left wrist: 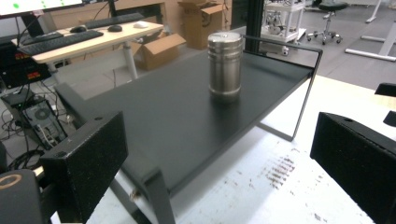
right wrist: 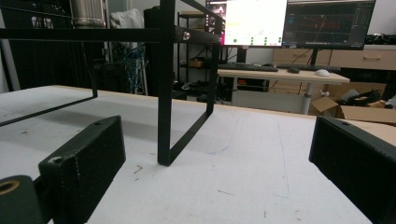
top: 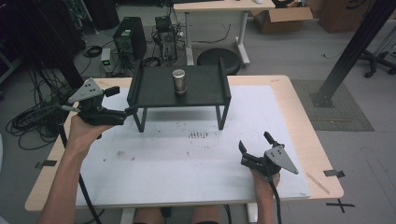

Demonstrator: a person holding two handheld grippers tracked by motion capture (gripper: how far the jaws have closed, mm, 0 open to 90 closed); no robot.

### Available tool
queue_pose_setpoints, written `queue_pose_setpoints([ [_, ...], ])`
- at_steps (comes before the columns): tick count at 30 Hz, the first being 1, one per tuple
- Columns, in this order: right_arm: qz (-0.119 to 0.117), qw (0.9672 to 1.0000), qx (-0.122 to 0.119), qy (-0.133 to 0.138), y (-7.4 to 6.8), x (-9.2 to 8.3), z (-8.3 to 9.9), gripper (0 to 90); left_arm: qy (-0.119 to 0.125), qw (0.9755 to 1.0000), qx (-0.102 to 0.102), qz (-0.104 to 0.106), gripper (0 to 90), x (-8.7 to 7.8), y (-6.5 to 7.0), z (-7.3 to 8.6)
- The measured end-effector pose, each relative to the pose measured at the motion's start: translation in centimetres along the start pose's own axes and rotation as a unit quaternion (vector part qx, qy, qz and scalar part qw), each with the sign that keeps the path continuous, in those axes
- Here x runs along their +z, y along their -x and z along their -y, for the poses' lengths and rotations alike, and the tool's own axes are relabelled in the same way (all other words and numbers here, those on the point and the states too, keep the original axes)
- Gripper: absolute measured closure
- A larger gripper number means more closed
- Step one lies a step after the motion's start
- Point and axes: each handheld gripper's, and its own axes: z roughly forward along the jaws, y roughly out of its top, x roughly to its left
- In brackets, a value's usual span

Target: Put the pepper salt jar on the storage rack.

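With the steel canister [top: 179, 81] standing upright mid-top on the black shelf [top: 154, 88], the left gripper [top: 122, 112] hovers wide-jawed and empty at the shelf's left end, likely beginning an approach, while the right gripper [top: 254, 148], equally open and empty, waits near the worktop [top: 196, 163] front.

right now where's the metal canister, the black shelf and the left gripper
metal canister [left wrist: 225, 65], left gripper view, middle of its side wall
black shelf [top: 154, 88], high view, bare top left of the canister
left gripper [top: 122, 104], high view, midway between its fingertips
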Motion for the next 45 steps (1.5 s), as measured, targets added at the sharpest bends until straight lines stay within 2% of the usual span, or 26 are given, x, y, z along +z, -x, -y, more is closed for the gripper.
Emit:
queue_pose_setpoints([
  [8,-0.001,1.0000,0.000,0.000,0.0,0.0,0.0,3.3,0.005,0.9999,-0.014,-0.009,4.2,-1.3,-0.5,2.8],
  [12,-0.001,1.0000,0.000,-0.001,0.0,0.0,0.0,3.3,0.011,0.9995,-0.027,-0.013,4.2,-1.8,-0.9,4.6],
  [18,-0.001,1.0000,0.000,-0.001,0.0,0.0,0.0,3.3,0.006,0.9988,-0.039,-0.027,4.3,-2.4,-1.4,7.3],
  [19,-0.001,1.0000,0.000,-0.002,0.0,0.0,0.0,3.3,0.008,0.9985,-0.045,-0.031,4.3,-2.5,-1.5,8.2],
  [20,-0.001,1.0000,0.000,-0.002,0.0,0.0,0.0,3.3,0.008,0.9985,-0.045,-0.031,4.2,-2.5,-1.5,8.2],
  [22,-0.001,1.0000,0.000,-0.001,0.0,0.0,0.0,3.3,0.006,0.9982,-0.049,-0.035,4.3,-2.7,-1.7,9.1],
  [27,-0.001,1.0000,-0.001,-0.002,0.0,0.0,0.0,3.3,-0.016,0.9968,-0.061,-0.049,4.3,-2.9,-1.9,11.5],
  [29,-0.001,1.0000,-0.001,-0.002,0.0,0.0,0.0,3.3,-0.016,0.9965,-0.064,-0.052,4.3,-3.0,-2.0,12.0],
  [35,-0.002,1.0000,-0.002,-0.002,0.0,0.0,0.0,3.3,-0.003,0.9956,-0.069,-0.064,4.2,-3.3,-2.0,13.9],
  [45,-0.002,1.0000,-0.002,-0.002,0.0,0.1,0.0,3.3,0.043,0.9936,-0.063,-0.084,4.2,-4.4,-1.8,16.4],
])
